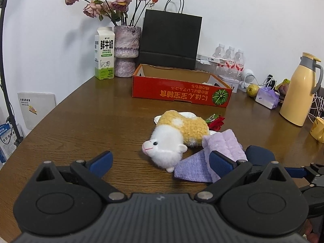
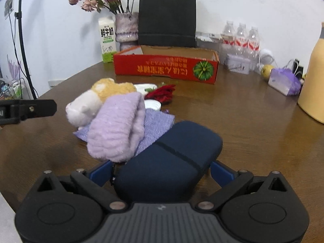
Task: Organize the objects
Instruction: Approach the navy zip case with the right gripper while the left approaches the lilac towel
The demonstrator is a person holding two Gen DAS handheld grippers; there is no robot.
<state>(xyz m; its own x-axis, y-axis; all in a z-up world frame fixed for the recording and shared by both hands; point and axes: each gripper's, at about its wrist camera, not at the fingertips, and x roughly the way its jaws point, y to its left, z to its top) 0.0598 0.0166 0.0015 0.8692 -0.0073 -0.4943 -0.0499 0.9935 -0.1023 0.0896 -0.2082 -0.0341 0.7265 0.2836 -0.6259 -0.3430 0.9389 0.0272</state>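
Wooden tabletop (image 1: 91, 117), red cardboard box (image 1: 180, 92) open at the back. Navy zip case (image 2: 170, 162) sits between my right tongs (image 2: 161, 173), spread wide, contact unclear. Lavender towel (image 2: 117, 127) lies on purple cloth (image 2: 156, 123), plush sheep (image 1: 174, 137) beside. Left tongs (image 1: 160, 162) wide open, empty.

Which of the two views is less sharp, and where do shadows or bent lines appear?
Right wrist view: softer, the plush toy and purple towel slightly blurred. Left wrist view: sharper, the flowers cast a shadow on the wall; the fisheye curves the table edge in both.
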